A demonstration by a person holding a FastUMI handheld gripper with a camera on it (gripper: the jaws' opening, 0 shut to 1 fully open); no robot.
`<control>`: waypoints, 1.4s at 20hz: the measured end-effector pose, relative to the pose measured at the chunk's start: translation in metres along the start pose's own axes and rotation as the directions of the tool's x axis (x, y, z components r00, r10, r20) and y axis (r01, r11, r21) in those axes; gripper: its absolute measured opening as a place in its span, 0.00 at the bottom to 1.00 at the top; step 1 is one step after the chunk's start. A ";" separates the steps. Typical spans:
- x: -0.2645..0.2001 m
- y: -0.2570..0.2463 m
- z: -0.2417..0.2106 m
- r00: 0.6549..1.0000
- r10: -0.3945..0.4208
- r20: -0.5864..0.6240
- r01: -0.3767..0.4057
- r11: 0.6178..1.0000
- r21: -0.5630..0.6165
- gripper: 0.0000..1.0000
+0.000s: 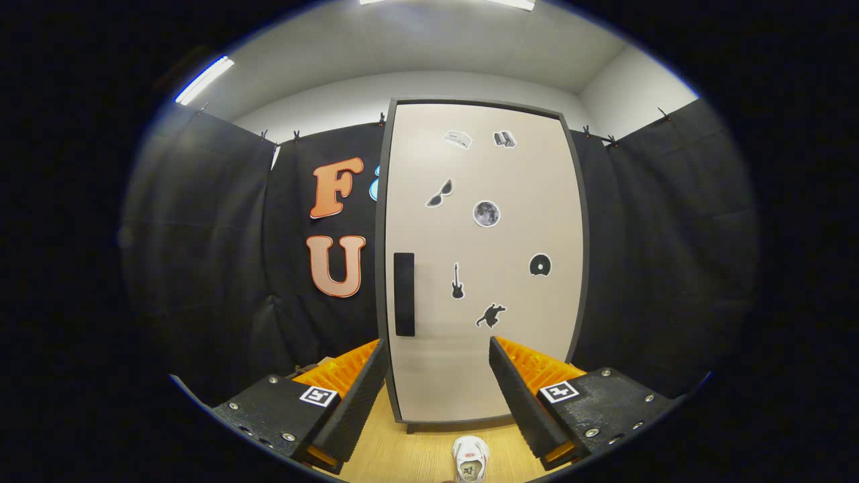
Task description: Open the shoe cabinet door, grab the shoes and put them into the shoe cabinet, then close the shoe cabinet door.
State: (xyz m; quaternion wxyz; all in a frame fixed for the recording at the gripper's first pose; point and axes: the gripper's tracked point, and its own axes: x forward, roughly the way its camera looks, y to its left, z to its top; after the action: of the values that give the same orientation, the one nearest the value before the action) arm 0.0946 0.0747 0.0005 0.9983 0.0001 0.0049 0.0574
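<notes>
Tool (436,389) level, fingers spread wide, empty

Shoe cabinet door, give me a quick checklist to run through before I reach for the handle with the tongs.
1. Door state: the shoe cabinet door is shut in its frame; ok, it needs opening first.
2. Handle in sight: the dark handle sits on the door's left edge, ahead of the tongs; ok.
3. Tongs: fingers spread apart with nothing between them; ok.
4. Alignment: the handle lies above the left finger, not between the fingers; not ok.
5. Shoe: a white shoe lies on the wooden surface in front of the door; whether the door will clear it, cannot tell.
</notes>
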 end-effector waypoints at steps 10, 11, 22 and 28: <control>0.087 0.036 0.004 0.999 0.050 0.012 -0.050 0.999 -0.002 0.94; 0.095 0.037 0.003 0.999 0.051 0.010 -0.051 0.999 -0.001 0.94; 0.162 0.051 -0.005 1.000 0.024 0.010 -0.024 1.000 0.017 0.92; 0.169 0.044 -0.002 1.000 -0.028 0.012 0.028 1.000 -0.001 0.50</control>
State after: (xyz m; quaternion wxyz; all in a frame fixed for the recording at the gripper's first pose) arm 0.2576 0.1375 -0.0036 0.9990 -0.0002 -0.0013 0.0436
